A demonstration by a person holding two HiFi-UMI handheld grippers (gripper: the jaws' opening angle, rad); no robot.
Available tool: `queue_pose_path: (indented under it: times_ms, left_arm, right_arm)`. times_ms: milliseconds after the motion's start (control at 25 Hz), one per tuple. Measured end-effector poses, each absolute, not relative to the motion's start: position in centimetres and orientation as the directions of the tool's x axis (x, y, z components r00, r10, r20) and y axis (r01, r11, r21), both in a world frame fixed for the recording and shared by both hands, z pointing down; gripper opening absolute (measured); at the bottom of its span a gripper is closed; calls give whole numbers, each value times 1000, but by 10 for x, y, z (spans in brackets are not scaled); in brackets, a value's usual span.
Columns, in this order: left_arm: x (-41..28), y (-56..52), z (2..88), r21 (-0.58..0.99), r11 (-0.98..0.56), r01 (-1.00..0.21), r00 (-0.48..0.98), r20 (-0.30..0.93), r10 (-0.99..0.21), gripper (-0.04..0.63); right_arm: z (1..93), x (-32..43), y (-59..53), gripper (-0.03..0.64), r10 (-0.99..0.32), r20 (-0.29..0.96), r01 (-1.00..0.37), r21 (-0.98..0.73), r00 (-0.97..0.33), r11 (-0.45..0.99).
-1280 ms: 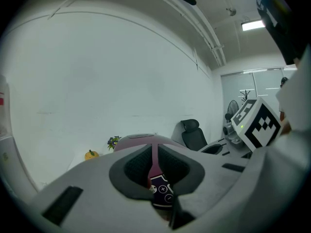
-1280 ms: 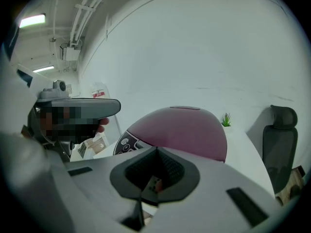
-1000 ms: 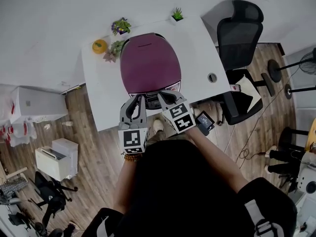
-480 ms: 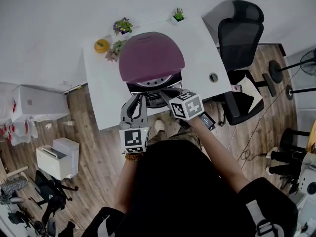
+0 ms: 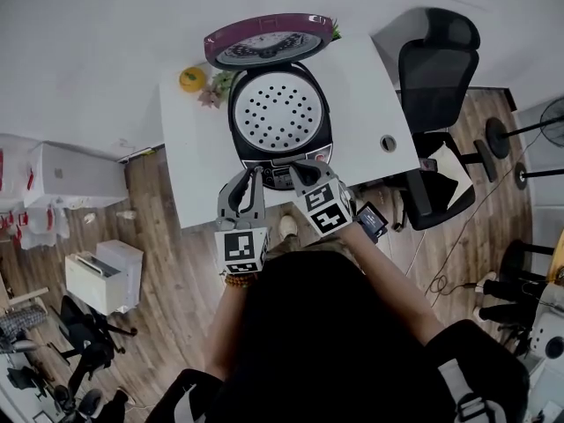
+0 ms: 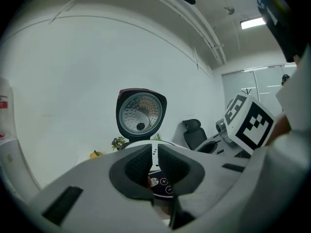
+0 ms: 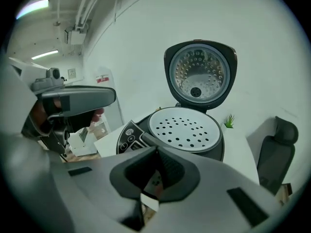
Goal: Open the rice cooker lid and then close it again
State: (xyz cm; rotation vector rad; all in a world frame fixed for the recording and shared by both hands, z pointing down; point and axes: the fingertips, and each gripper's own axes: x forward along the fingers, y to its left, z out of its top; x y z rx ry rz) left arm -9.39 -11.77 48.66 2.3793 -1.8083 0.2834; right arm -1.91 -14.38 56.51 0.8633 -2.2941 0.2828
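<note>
The white rectangular counter [image 5: 189, 166] extends ahead of the left claw [image 5: 249, 177] and the right claw [image 5: 296, 171], up to a plain white wall [image 5: 88, 42]. A brown wood-plank floor [image 5: 167, 263] lies below both claws. A black mesh office chair [image 5: 436, 60] stands right of the right claw. A white box-shaped cabinet [image 5: 70, 179] sits left of the left claw. A fluorescent ceiling strip light [image 6: 252, 22] is lit overhead.

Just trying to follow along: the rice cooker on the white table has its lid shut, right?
Not shut. The lid stands open, tipped up behind the rice cooker on the white table; the head view shows the perforated tray uncovered inside.
</note>
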Motion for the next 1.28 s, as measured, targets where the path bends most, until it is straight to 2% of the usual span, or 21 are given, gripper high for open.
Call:
queue_pose_path:
  times_ms: [840, 1280]
  left_arm:
    - [-92, -115, 486, 1, -271, -963, 264, 231, -936, 34]
    - [-97, -116, 479, 0, -256, -967, 250, 215, -944, 34]
  right_arm:
    - [568, -19, -142, 29, -461, 671, -639, -23, -580, 769]
    - [567, -21, -141, 29, -400, 714, -548, 26, -575, 836]
